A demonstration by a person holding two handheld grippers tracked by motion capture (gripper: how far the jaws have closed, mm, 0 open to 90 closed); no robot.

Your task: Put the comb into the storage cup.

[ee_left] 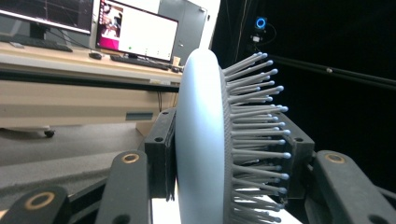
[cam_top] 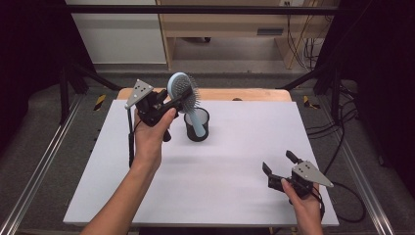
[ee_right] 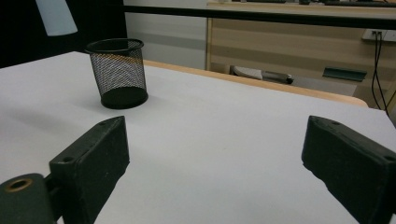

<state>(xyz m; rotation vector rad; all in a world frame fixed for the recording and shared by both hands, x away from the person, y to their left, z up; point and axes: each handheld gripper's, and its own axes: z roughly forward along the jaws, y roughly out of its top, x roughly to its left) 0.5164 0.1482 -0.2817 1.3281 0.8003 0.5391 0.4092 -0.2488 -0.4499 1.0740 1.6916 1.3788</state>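
My left gripper [cam_top: 172, 100] is clamped on the head of the light-blue hairbrush [cam_top: 182, 90], one jaw on its smooth back, the other among the bristles, as the left gripper view confirms [ee_left: 201, 140]. The brush hangs tilted above the black mesh cup [cam_top: 196, 125], which stands at about 11 o'clock on the white surface [cam_top: 230, 161]; whether the handle tip is inside the rim or just over it, I cannot tell. My right gripper [cam_top: 281, 171] sits wide open and empty at 5 o'clock, well apart from the cup [ee_right: 122, 72]. Risk noted: the bristle-side jaw has a soft, yielding purchase, so the brush could pivot or slip. A tilted handle may catch the rim and tip the light cup, which nothing steadies.
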